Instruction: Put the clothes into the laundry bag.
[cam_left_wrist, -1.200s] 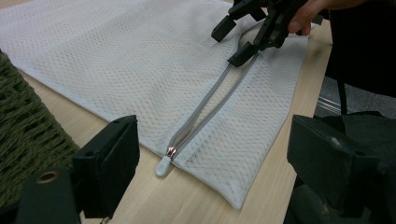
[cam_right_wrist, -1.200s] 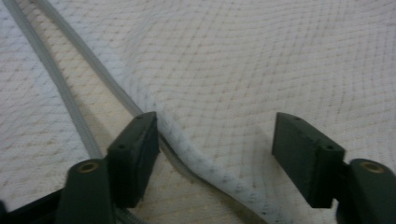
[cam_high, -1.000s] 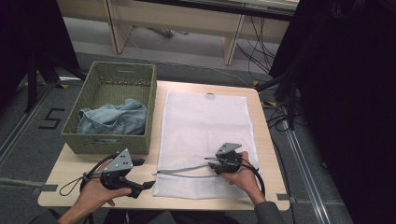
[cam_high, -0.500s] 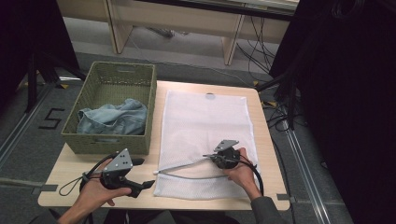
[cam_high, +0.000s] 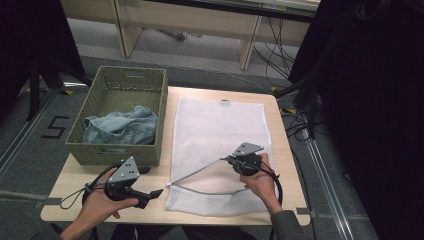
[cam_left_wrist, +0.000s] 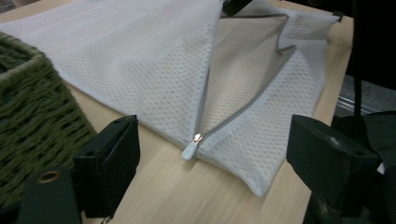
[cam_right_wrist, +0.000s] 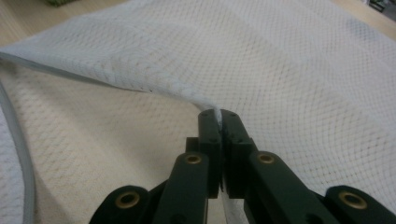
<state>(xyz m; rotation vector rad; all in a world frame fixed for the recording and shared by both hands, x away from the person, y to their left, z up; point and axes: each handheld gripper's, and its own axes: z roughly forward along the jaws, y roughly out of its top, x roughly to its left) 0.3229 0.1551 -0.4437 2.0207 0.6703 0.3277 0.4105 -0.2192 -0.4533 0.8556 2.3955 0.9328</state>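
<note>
A white mesh laundry bag (cam_high: 220, 125) lies flat on the wooden table, its zipped mouth at the near end. My right gripper (cam_high: 226, 159) is shut on the upper edge of that mouth and holds it lifted, so the bag gapes. In the right gripper view the jaws (cam_right_wrist: 218, 115) pinch the mesh edge. My left gripper (cam_high: 156, 193) rests open on the table just left of the bag's near corner. In the left gripper view the zipper pull (cam_left_wrist: 193, 143) lies between the wide-open jaws of the left gripper (cam_left_wrist: 219, 158), untouched.
A green woven basket (cam_high: 117, 156) stands at the table's left, with a blue denim garment (cam_high: 120, 127) inside. Its wall (cam_left_wrist: 32, 116) is close beside my left jaw. Cables and a wooden bench lie on the floor beyond the table.
My right gripper has risen and moved away from the near edge with the bag's upper edge, widening the mouth. The left gripper has stayed put.
</note>
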